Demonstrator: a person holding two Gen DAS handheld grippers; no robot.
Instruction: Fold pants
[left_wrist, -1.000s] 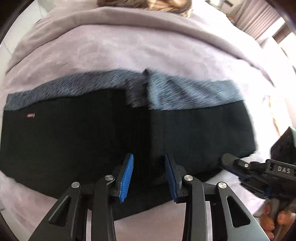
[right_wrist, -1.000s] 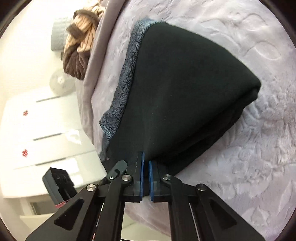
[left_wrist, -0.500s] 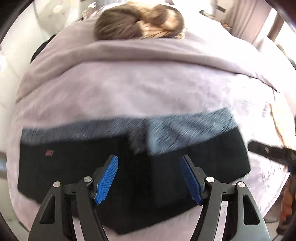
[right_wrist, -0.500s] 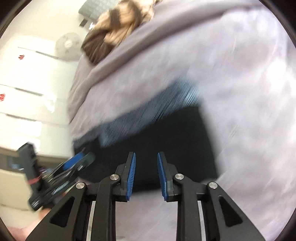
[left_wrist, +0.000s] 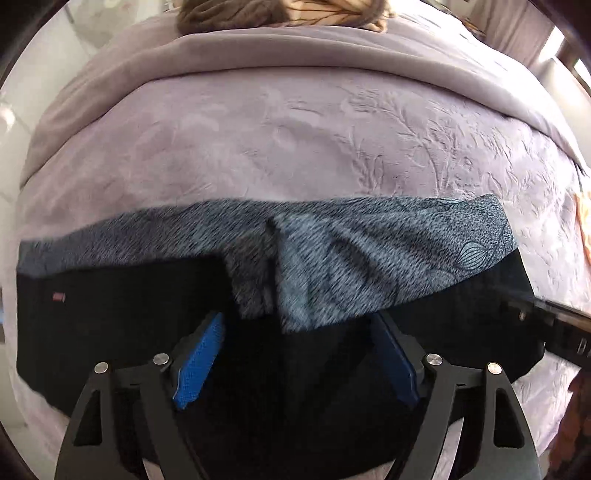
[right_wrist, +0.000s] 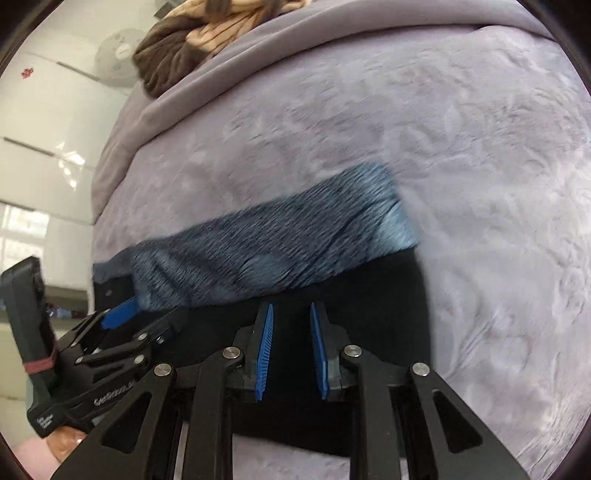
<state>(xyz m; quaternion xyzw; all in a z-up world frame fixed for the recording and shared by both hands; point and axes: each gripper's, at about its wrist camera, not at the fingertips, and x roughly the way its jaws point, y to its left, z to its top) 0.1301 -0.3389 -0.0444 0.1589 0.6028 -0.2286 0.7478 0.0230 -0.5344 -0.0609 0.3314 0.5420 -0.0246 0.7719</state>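
Observation:
The black pants (left_wrist: 122, 325) lie folded flat on the lilac bedspread (left_wrist: 295, 140), with a blue-grey patterned waistband (left_wrist: 354, 251) along their far edge. They also show in the right wrist view (right_wrist: 373, 295). My left gripper (left_wrist: 295, 332) is open and empty, hovering over the middle of the pants. My right gripper (right_wrist: 290, 325) is open and empty over the right part of the pants. The left gripper (right_wrist: 122, 314) shows at the left of the right wrist view, and the right gripper's body (left_wrist: 546, 325) at the right edge of the left wrist view.
A brown and tan bundle of cloth (right_wrist: 195, 37) lies at the head of the bed, behind a grey folded blanket edge (left_wrist: 258, 55). White cabinets (right_wrist: 40, 147) and a fan (right_wrist: 118, 55) stand to the left of the bed.
The right gripper let go of the pants' edge, opened and swung round to face the waistband. The left gripper opened wider and drew back a little. The pants lie still.

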